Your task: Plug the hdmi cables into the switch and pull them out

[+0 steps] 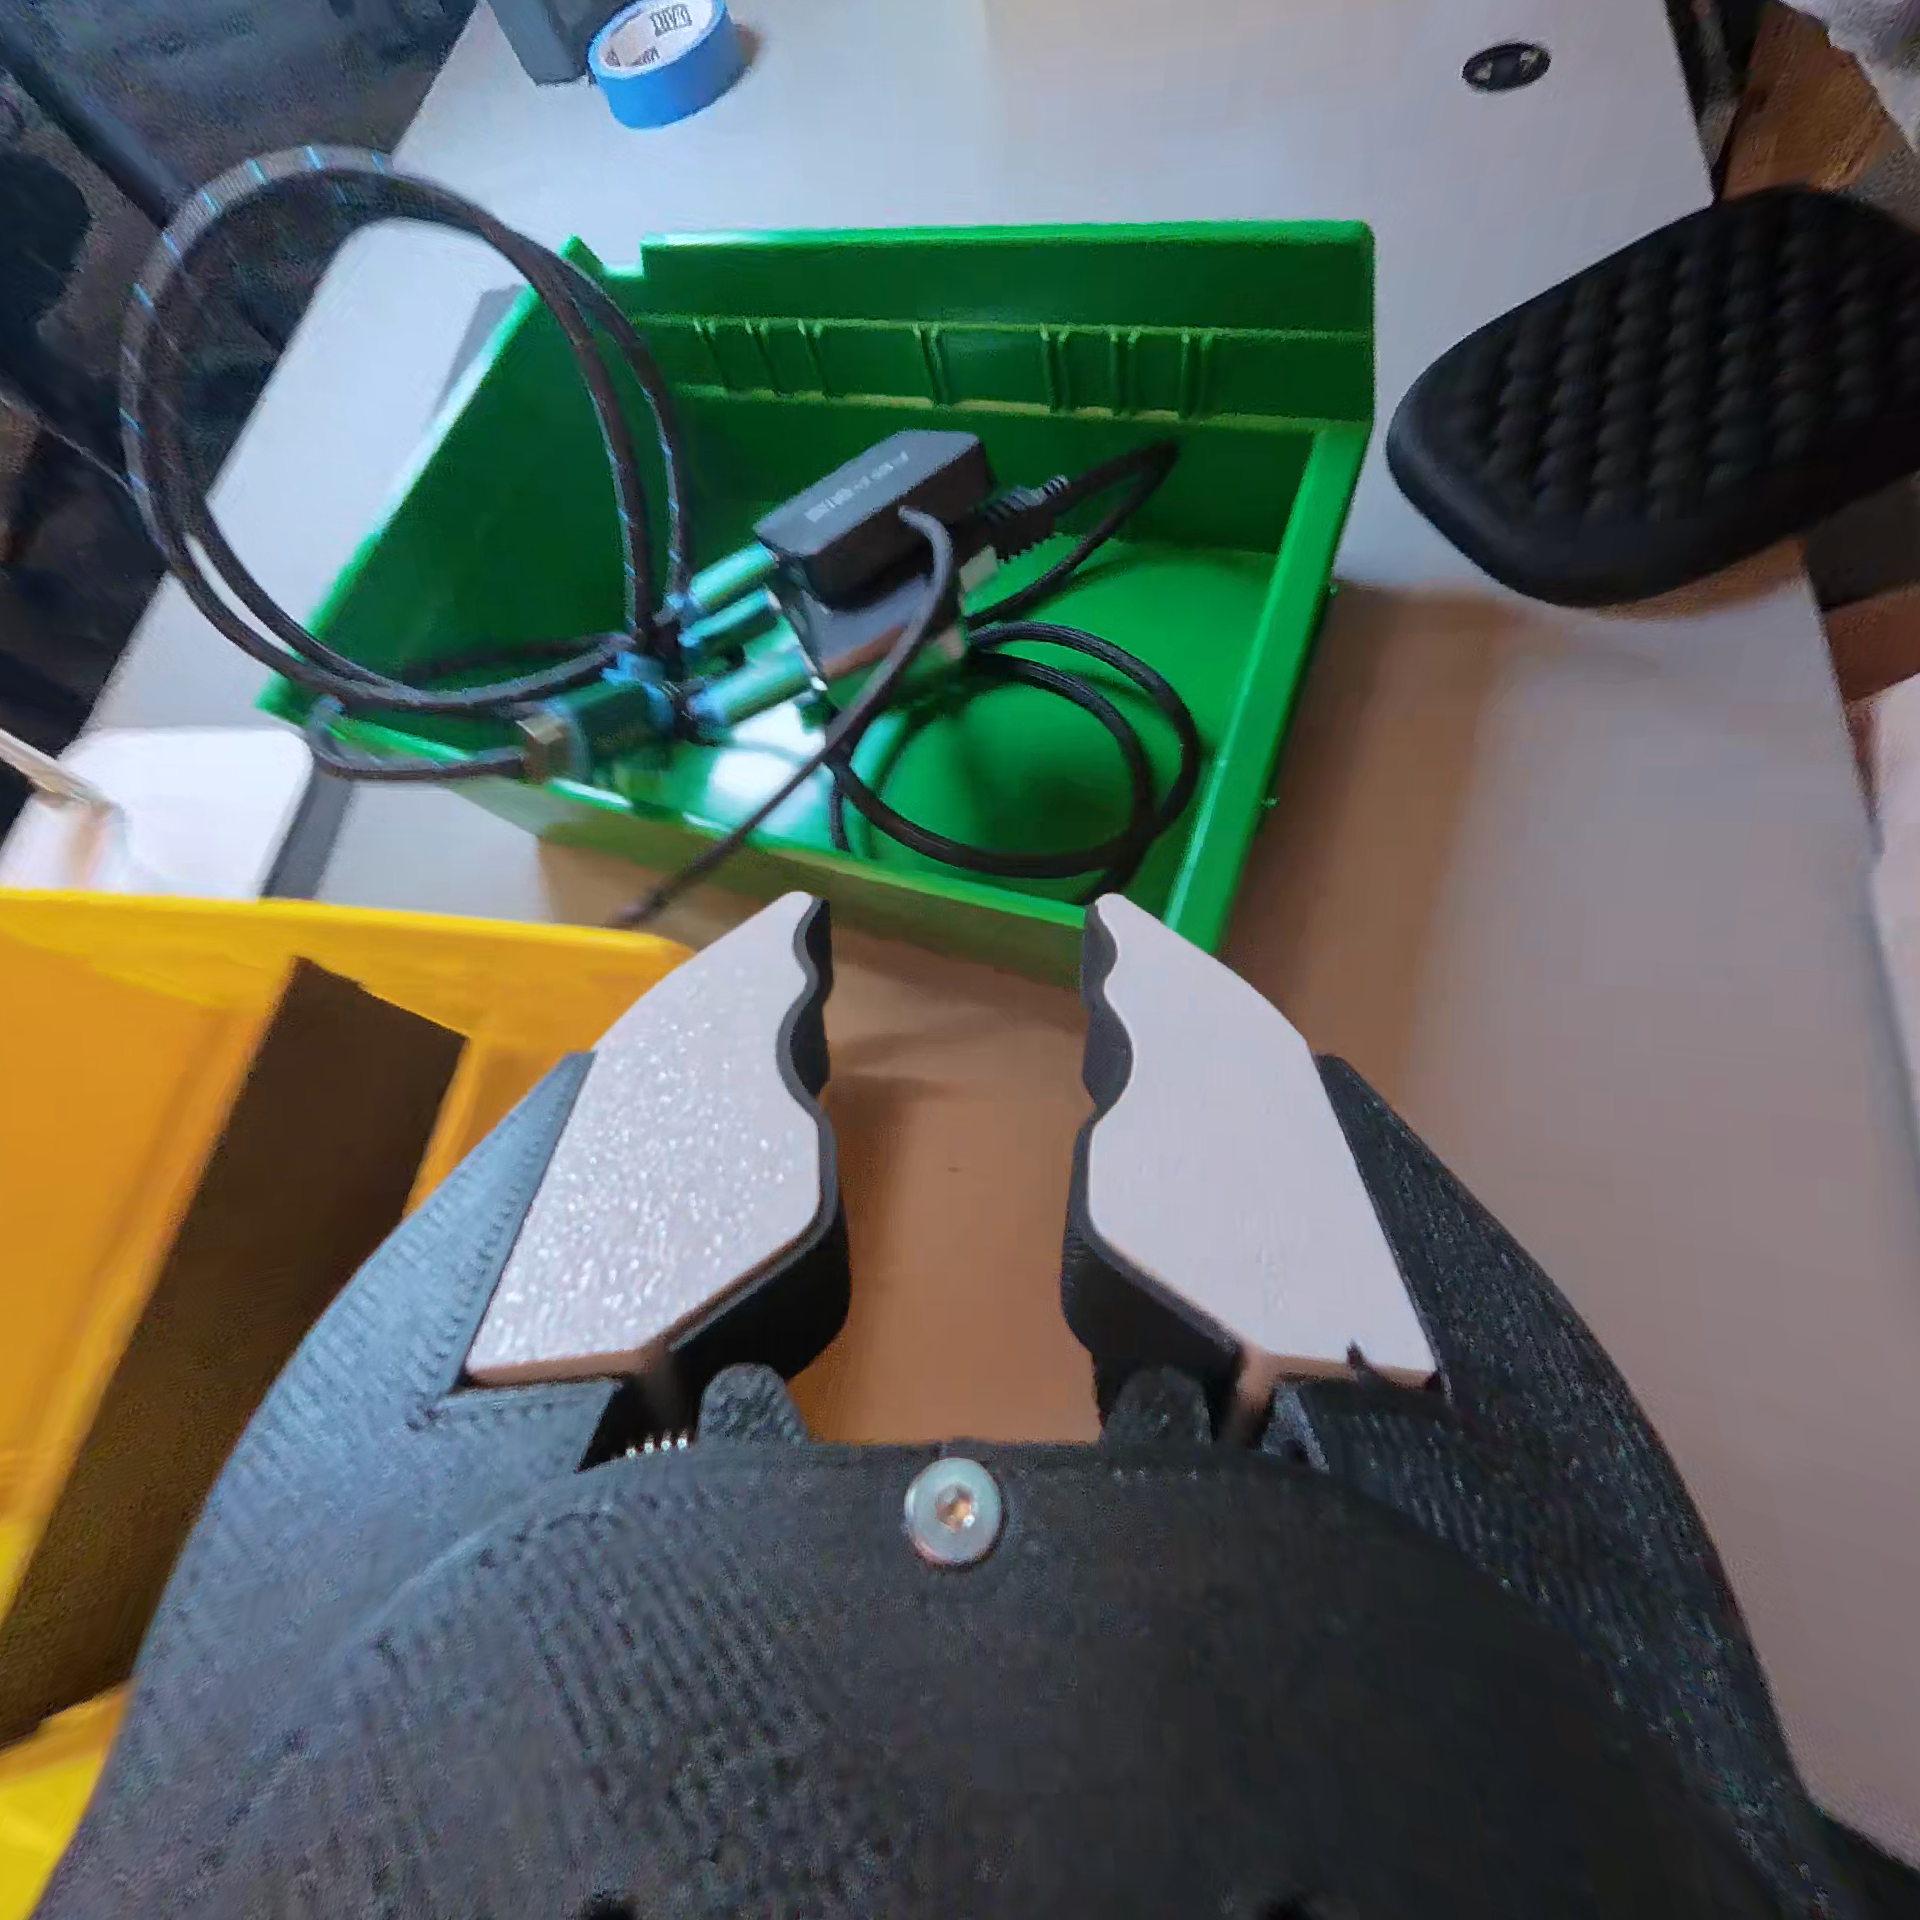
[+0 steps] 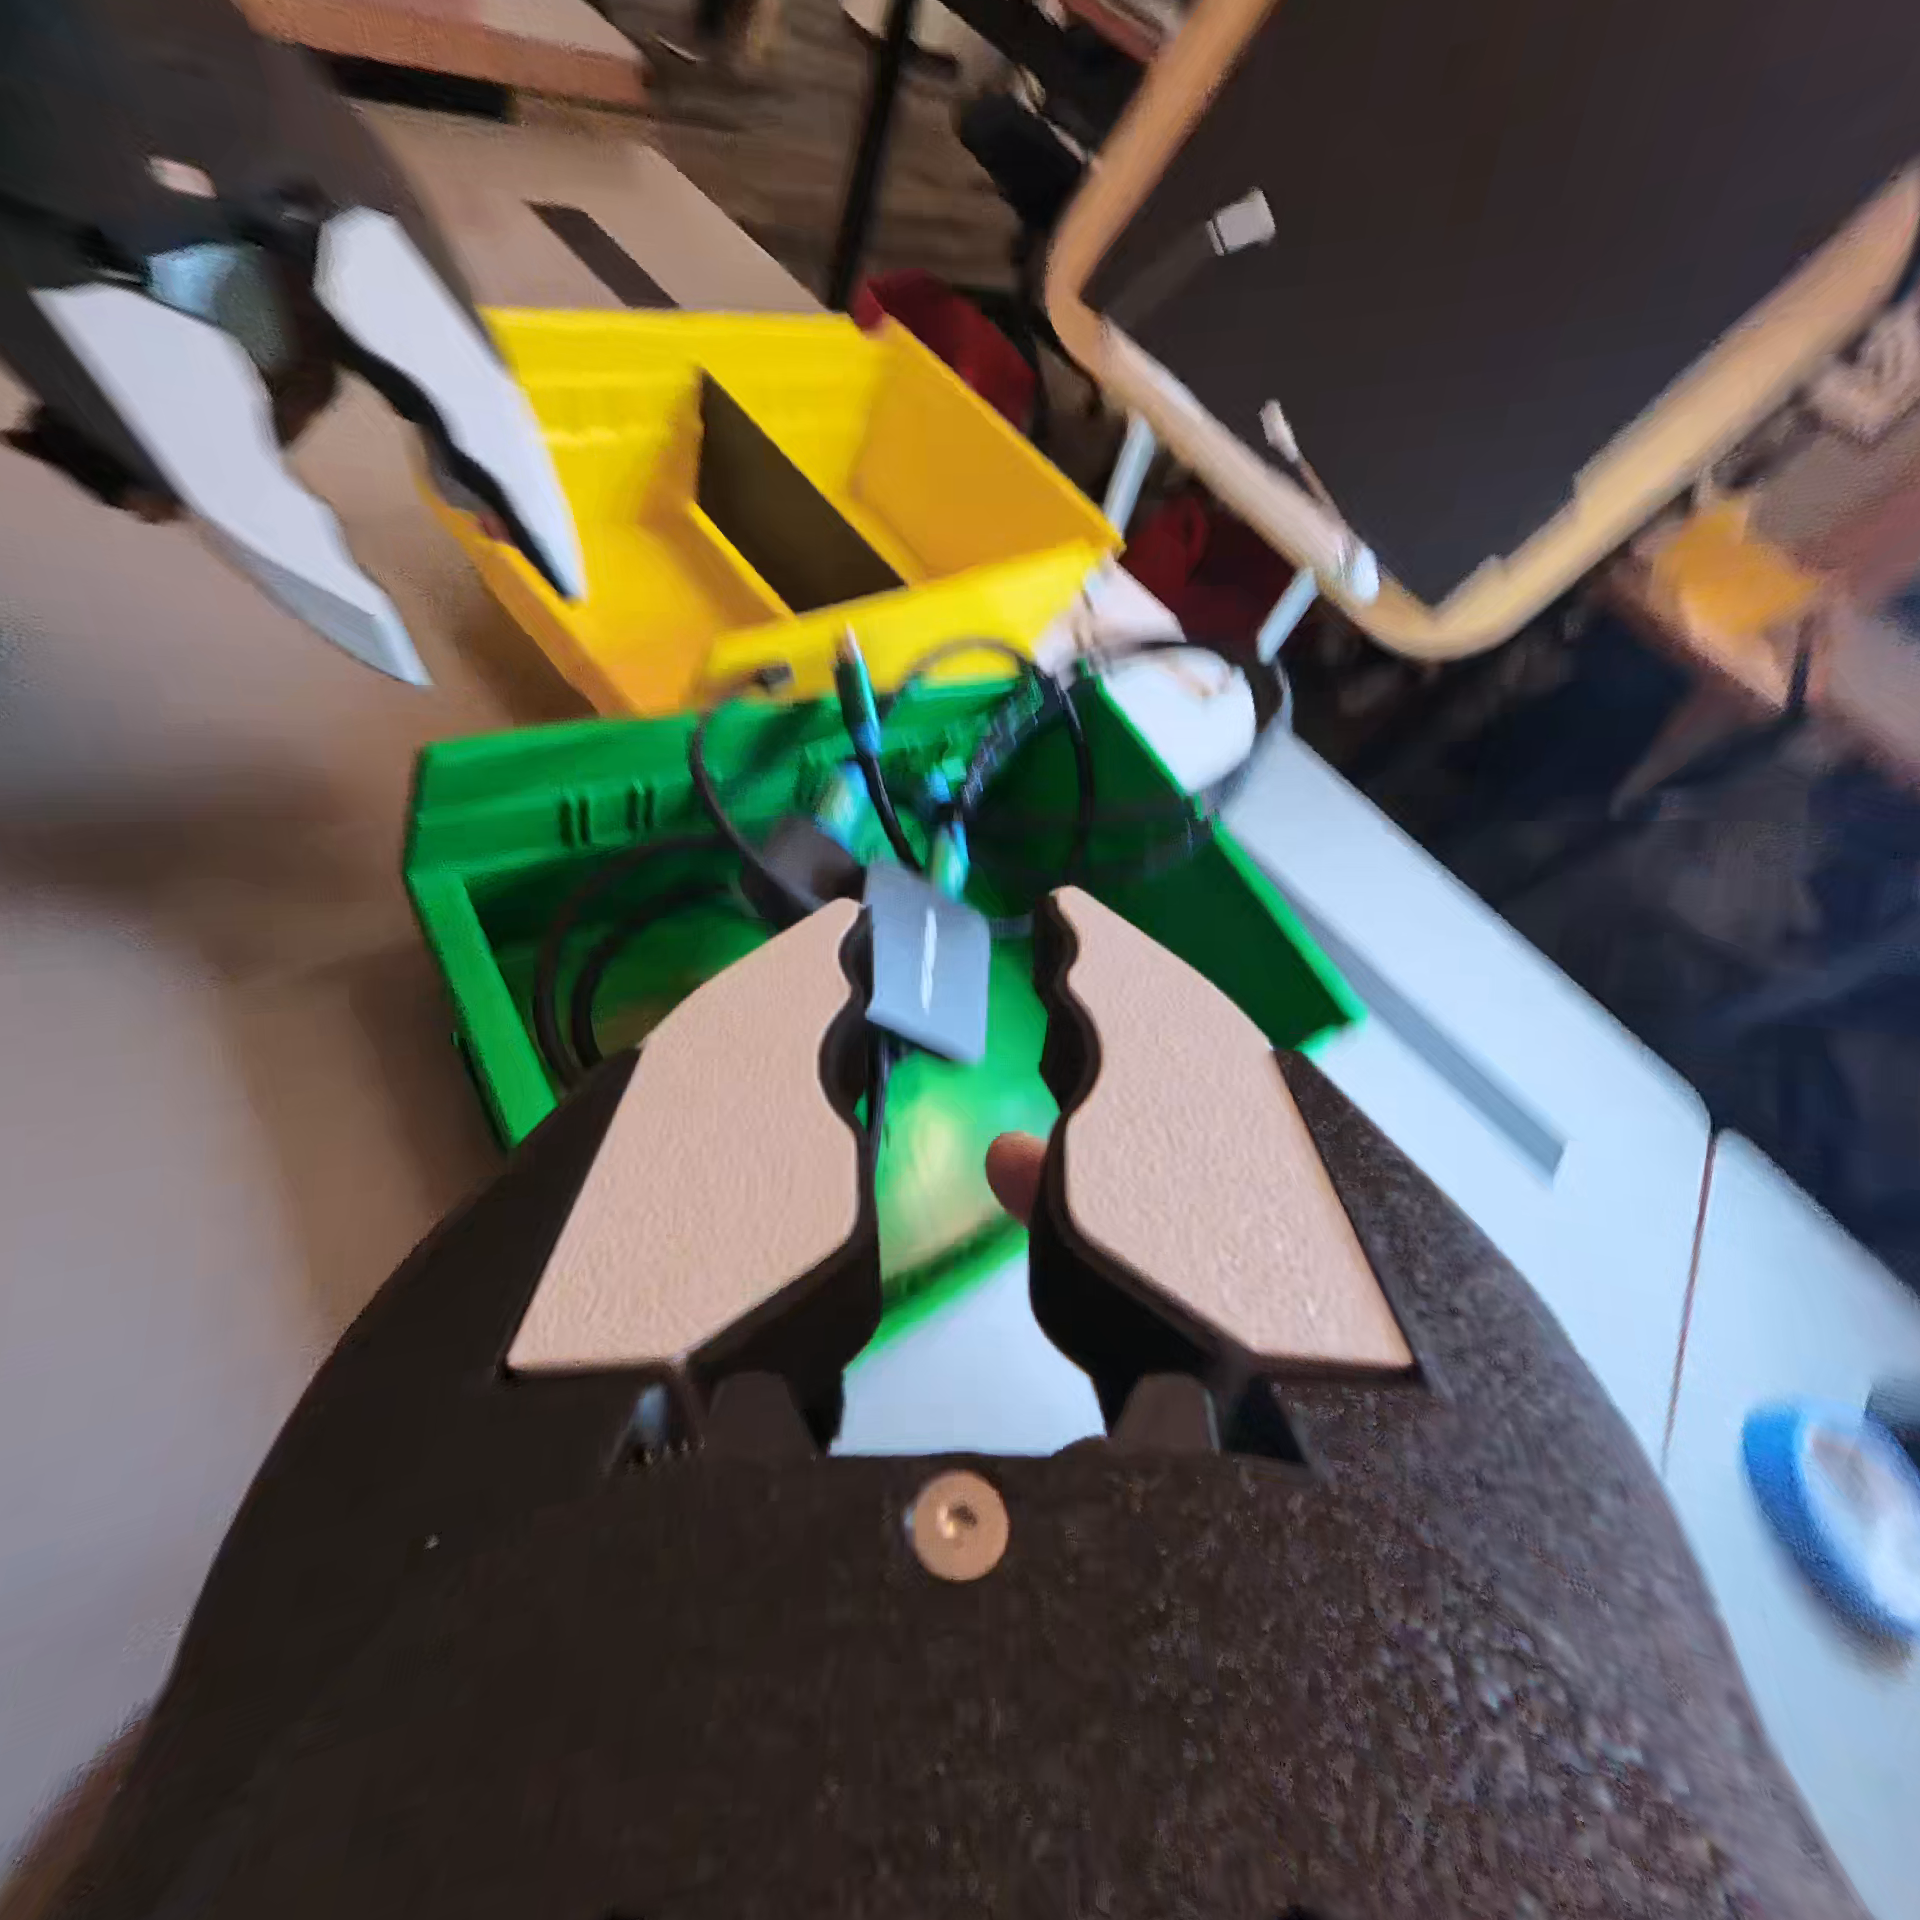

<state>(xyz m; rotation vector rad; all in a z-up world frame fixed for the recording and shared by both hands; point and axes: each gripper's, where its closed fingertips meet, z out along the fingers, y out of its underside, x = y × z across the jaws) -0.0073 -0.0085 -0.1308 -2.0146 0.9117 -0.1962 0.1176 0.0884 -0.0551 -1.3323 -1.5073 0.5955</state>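
- Left wrist view: the left gripper (image 1: 956, 940) hangs over bare table short of the green bin (image 1: 1268, 665), jaws spread wide and holding nothing.
- The switch (image 1: 878, 520), a small black box, sits inside the green bin, ahead of the left gripper and slightly to its left, and well apart from it.
- The hdmi cables (image 1: 665, 675) meet the switch on its left side. Their teal-collared plugs lie roughly along the switch's long axis, pointing from lower left to upper right (whether each plug is fully seated cannot be told from here).
- One braided lead arcs up out of the bin to the left; another coils on the bin floor to the right.
- Right wrist view: blurred. The right gripper (image 2: 951, 914) hovers over the same bin, jaws moderately apart, with a grey tag (image 2: 925, 966) and the tangle of cables just beyond the tips. No grip is evident.
- Judgement: the right gripper is the nearer tool to the switch, and the left must reach forward and left to meet the plugs.
- A yellow bin (image 1: 156, 1039) sits left of the left gripper, and a roll of blue tape (image 1: 665, 62) lies on the far table.
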